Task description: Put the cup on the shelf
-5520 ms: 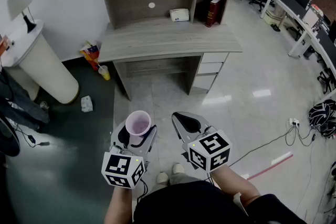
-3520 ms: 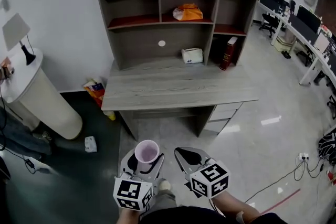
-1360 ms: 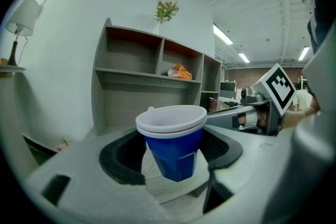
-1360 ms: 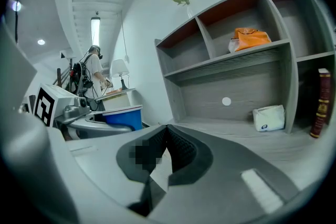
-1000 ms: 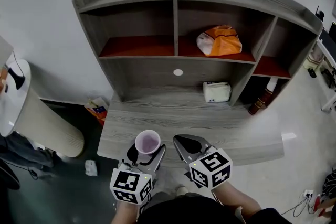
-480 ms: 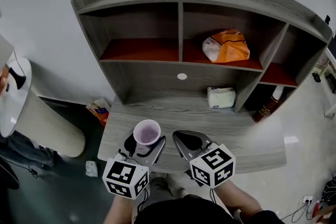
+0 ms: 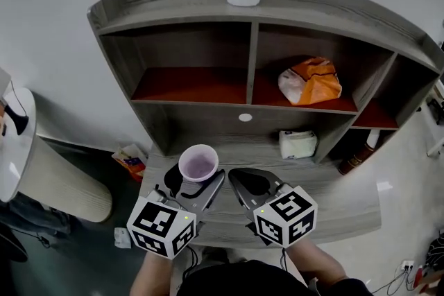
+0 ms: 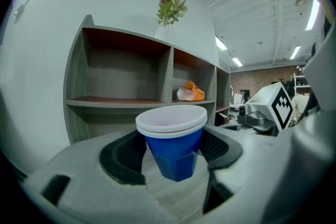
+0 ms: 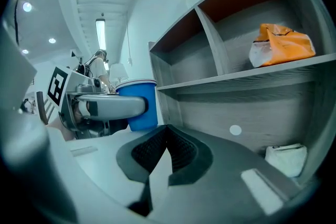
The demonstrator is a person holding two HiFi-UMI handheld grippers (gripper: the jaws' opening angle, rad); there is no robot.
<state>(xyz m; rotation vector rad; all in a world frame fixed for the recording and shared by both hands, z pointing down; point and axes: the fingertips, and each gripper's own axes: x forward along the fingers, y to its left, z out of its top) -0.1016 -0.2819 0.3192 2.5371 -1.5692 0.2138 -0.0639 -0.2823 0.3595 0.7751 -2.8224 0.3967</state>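
1. Head view: the left gripper [image 7: 196,182] pinches the cup [image 7: 198,163] upright over the near-left part of the desk [image 7: 333,201], short of the shelf [image 7: 194,85]. The right gripper [image 7: 250,182] hangs just beside it, to the right.
2. Left gripper view: both jaws press the cup's blue wall and the rim sits level. The move ahead probably calls for lifting over the board's edge, keeping the cup upright, and seating the base flat before letting go.
3. Right gripper view: jaws pressed together, nothing between them. The orange bag [image 9: 281,44] fills the middle bay, so the left bay looks the better target. Its depth is hard to judge here.
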